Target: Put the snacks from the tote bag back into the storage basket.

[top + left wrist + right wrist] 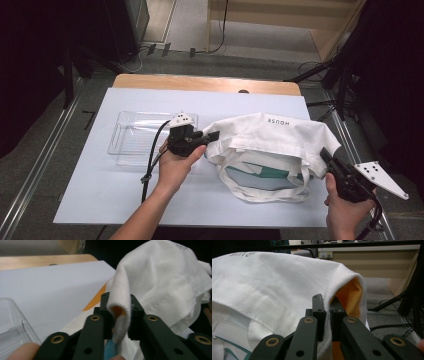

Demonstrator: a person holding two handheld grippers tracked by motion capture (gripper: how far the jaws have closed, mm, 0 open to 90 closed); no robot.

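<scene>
A white tote bag (270, 132) printed "HOUSE" lies at the right of the white table sheet (100, 190), its mouth and handles (265, 196) toward me. Something teal (272, 173) shows inside. My left gripper (215, 135) is at the bag's left edge. In the left gripper view a fold of the white cloth (162, 285) stands between the jaws of the left gripper (120, 302), touching both. My right gripper (324, 154) is at the bag's right edge. In the right gripper view the right gripper (327, 302) is shut on the cloth (274, 282), whose orange lining (352, 297) shows.
A clear plastic tray (135, 135) sits on the sheet, left of the bag and behind my left hand. The wooden table edge (200, 82) runs along the far side. Dark stands and cables are on the floor beyond and to the right.
</scene>
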